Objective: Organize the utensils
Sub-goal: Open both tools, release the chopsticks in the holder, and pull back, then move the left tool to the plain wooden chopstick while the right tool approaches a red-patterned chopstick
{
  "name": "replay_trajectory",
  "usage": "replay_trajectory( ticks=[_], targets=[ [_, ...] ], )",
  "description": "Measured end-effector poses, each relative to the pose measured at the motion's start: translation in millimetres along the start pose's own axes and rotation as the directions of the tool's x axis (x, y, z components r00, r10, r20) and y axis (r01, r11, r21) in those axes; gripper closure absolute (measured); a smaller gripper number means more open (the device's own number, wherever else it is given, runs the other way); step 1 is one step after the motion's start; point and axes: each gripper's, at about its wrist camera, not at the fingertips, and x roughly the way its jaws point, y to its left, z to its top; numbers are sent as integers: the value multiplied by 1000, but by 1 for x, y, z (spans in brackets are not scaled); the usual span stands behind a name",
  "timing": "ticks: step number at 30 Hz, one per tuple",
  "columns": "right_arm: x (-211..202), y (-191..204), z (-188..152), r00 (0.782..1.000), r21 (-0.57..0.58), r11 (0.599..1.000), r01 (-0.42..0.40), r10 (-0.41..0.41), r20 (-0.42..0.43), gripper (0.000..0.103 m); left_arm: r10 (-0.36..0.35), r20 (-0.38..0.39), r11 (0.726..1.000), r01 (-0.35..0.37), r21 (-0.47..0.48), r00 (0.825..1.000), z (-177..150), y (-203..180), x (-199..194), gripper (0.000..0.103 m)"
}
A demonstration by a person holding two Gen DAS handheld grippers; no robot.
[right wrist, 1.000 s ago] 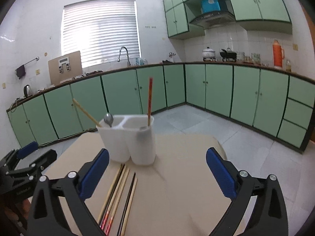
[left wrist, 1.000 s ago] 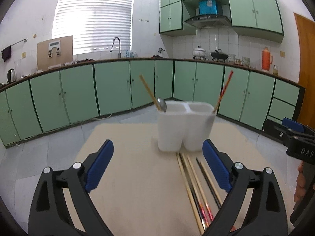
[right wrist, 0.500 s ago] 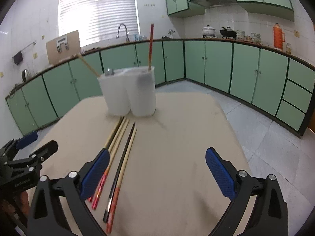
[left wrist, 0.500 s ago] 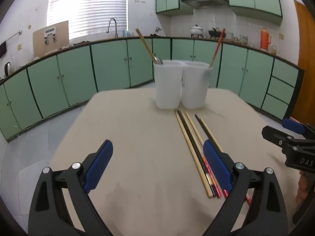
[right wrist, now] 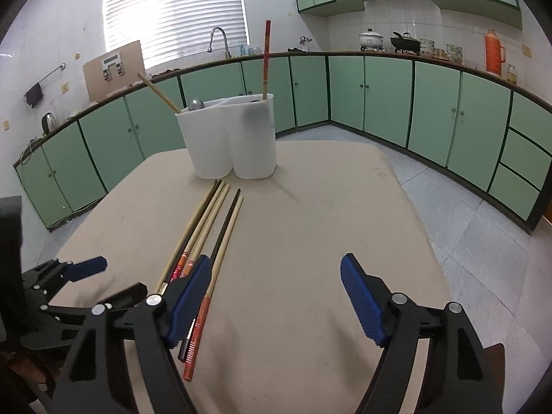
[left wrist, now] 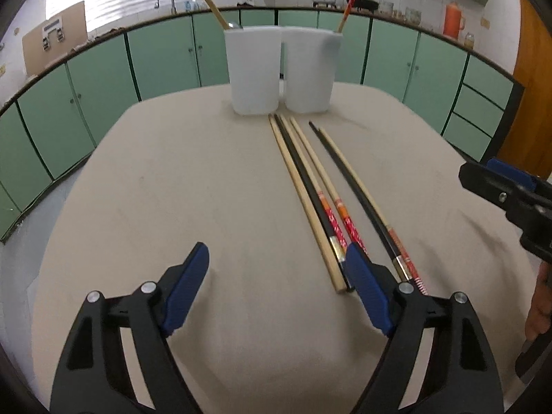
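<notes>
Several chopsticks (left wrist: pixel 321 189) lie side by side on the beige table (left wrist: pixel 172 189), running from near the holder toward me; they also show in the right wrist view (right wrist: pixel 207 234). A white two-compartment holder (left wrist: pixel 281 69) stands at the table's far side, also in the right wrist view (right wrist: pixel 231 138). It holds a wooden chopstick (left wrist: pixel 207 0) and a spoon (right wrist: pixel 196 104) on the left, a red chopstick (right wrist: pixel 266 58) on the right. My left gripper (left wrist: pixel 279 286) is open, low over the table, its right finger beside the chopstick ends. My right gripper (right wrist: pixel 276 296) is open, its left finger over the chopstick ends.
The table's edges drop to a tiled floor (right wrist: pixel 483 227). Green cabinets (right wrist: pixel 379 93) line the walls behind. The right gripper shows at the right edge of the left wrist view (left wrist: pixel 510 196); the left gripper shows at the lower left of the right wrist view (right wrist: pixel 62 276).
Both grippers have tilted down and lowered toward the table, so the chopsticks now lie in full view near the fingers. Both stay open.
</notes>
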Motion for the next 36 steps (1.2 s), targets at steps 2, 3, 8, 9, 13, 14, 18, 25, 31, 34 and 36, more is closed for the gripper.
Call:
replay_trajectory(
  ticks=[2, 3, 8, 9, 13, 14, 18, 25, 31, 34, 36],
  targets=[
    [1, 0, -1, 1000, 2, 1000, -2, 2, -2, 27, 5, -13, 1000, -5, -2, 1000, 1, -1, 1, 25],
    [1, 0, -2, 1000, 3, 1000, -4, 4, -4, 27, 6, -19, 1000, -6, -5, 1000, 1, -2, 2, 27],
    [6, 6, -6, 1000, -1, 1000, -17, 17, -21, 27, 0, -39, 1000, -1, -18, 999, 0, -4, 4, 29],
    [7, 7, -7, 1000, -1, 1000, -19, 19, -25, 27, 1, -39, 1000, -1, -14, 999, 0, -5, 3, 29],
    [12, 14, -14, 998, -11, 1000, -28, 28, -51, 28, 0, -44, 1000, -1, -24, 999, 0, -6, 5, 30],
    [13, 14, -15, 998, -13, 999, -31, 30, -54, 28, 0, -48, 1000, -2, -30, 999, 0, -4, 6, 33],
    [13, 17, -16, 998, -19, 999, -34, 33, -59, 28, -8, -51, 999, 6, -38, 999, 1, -3, 7, 43],
    [12, 18, -18, 997, -21, 999, -41, 39, -68, 29, -20, -56, 1000, 20, -7, 998, 0, -10, 6, 96],
    [14, 25, -23, 992, -43, 996, -78, 73, -106, 48, -12, -44, 1000, 11, -22, 999, -4, -5, 0, 97],
    [16, 31, -26, 986, -54, 993, -109, 101, -129, 58, 4, -35, 999, -6, -43, 999, -7, 4, -7, 97],
    [16, 35, -29, 984, -63, 991, -122, 112, -140, 61, 15, -32, 998, -17, -55, 999, -8, 9, -10, 97]
  ],
)
